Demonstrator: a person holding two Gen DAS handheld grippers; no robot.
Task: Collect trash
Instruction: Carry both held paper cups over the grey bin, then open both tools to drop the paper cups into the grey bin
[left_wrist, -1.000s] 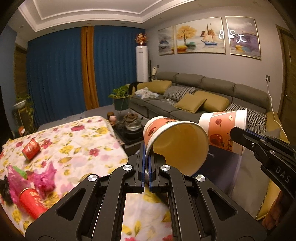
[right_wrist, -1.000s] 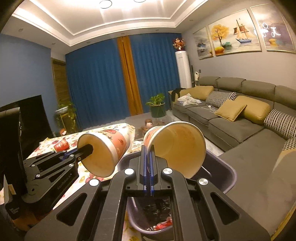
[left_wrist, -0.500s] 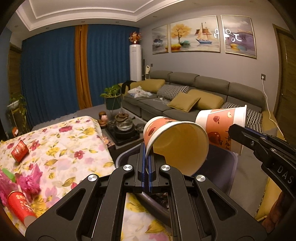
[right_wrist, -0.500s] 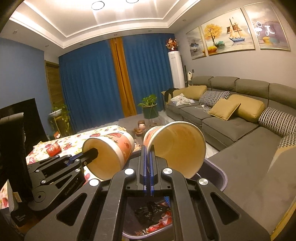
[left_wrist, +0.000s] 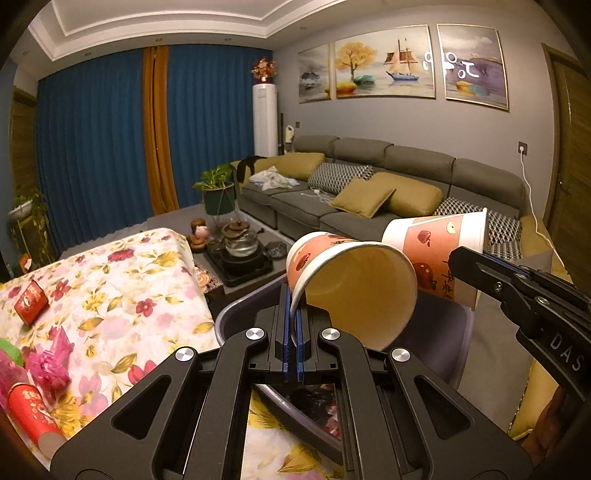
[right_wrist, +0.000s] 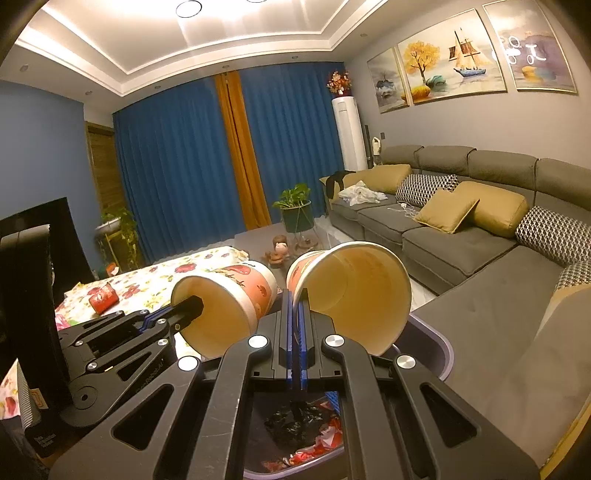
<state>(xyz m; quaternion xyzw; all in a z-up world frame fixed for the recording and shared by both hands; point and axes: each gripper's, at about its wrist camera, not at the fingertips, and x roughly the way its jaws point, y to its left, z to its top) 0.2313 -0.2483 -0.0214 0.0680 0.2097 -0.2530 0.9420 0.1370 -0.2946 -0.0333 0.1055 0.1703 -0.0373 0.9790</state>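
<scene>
Only right view: bin's (right_wrist: 439, 354) trash (right_wrist: 314, 439)

A living room under warm recessed ceiling lights (right_wrist: 188, 8), with deep blue curtains (left_wrist: 92, 147) split by an orange strip (left_wrist: 157, 129) across the far wall and a tall white air conditioner (left_wrist: 265, 120) topped with flowers in the corner. Along the grey wall hung with three paintings (left_wrist: 386, 62) runs a long grey sofa (left_wrist: 369, 206) strewn with mustard and patterned cushions. A potted plant (left_wrist: 218, 192) stands on the floor by its end, beside a low tea table with a glass kettle (left_wrist: 240, 240).
</scene>
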